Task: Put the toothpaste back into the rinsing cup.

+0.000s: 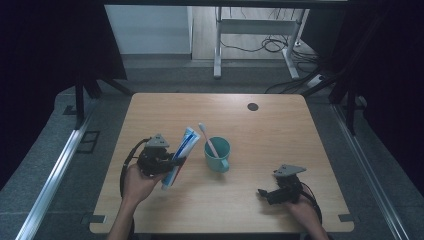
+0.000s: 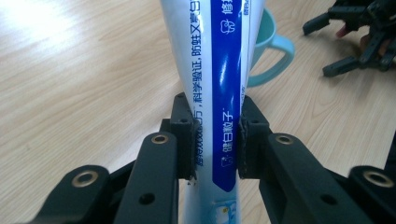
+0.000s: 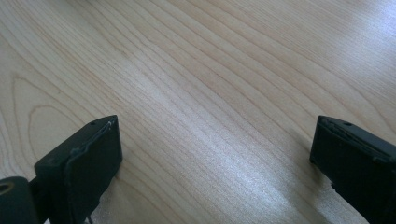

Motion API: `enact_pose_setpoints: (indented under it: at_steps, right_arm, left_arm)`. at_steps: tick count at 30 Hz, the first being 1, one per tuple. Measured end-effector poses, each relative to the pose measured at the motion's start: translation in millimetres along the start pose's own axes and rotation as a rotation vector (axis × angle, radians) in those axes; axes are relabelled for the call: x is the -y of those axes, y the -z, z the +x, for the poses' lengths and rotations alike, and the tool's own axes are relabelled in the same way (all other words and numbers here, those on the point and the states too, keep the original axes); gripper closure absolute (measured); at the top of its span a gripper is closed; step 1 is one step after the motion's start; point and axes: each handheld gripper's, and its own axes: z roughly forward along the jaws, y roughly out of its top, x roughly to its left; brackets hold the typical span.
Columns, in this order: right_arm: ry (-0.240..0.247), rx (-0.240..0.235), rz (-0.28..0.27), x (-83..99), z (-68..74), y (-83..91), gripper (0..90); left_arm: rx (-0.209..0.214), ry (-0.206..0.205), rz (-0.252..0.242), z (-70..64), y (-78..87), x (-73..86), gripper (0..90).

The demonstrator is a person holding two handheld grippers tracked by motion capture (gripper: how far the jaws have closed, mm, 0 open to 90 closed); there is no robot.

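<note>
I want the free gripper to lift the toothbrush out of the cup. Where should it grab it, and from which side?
Grip the toothbrush on its bare handle just above the cup rim, below the bristles. It leans up and to the left, so bring the open right gripper in from the right, jaws across the thin handle.

The toothpaste tube (image 2: pixel 219 70) carries vertical Chinese print at frame centre: "防蛀", "科学验证" and, seemingly, "健白" on its blue band.
</note>
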Motion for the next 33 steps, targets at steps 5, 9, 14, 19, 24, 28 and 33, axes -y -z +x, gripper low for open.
enact_pose_setpoints:
  at_steps: [5, 9, 14, 19, 24, 28, 33]
  right_arm:
    - [0.001, 0.001, 0.000, 0.0, 0.0, 0.0, 2.0]
    - [0.002, 0.001, -0.001, 0.1, -0.1, -0.1, 2.0]
    - [0.001, 0.000, 0.000, 0.0, 0.0, 0.0, 2.0]
    - [0.001, -0.001, 0.002, -0.1, -0.2, 0.3, 2.0]
    - [0.000, -0.001, 0.001, 0.0, -0.1, 0.1, 2.0]
    - [0.000, 0.000, 0.000, 0.0, 0.0, 0.0, 2.0]
    - [0.002, 0.001, 0.000, 0.0, 0.0, -0.1, 2.0]
  left_arm:
    - [0.005, -0.011, -0.006, -4.1, -4.1, -9.4, 72.8]
    - [0.009, -0.013, -0.020, -6.5, -7.4, -16.2, 72.7]
    - [0.014, -0.016, -0.046, -8.5, -11.2, -27.8, 72.8]
    - [0.011, -0.023, -0.069, -12.8, -15.0, -39.3, 72.8]
    - [0.008, -0.034, -0.091, -16.4, -20.0, -49.3, 72.8]
    - [0.001, -0.039, -0.106, -17.9, -23.4, -57.9, 72.8]
    - [-0.004, -0.046, -0.121, -19.7, -28.8, -68.1, 72.7]
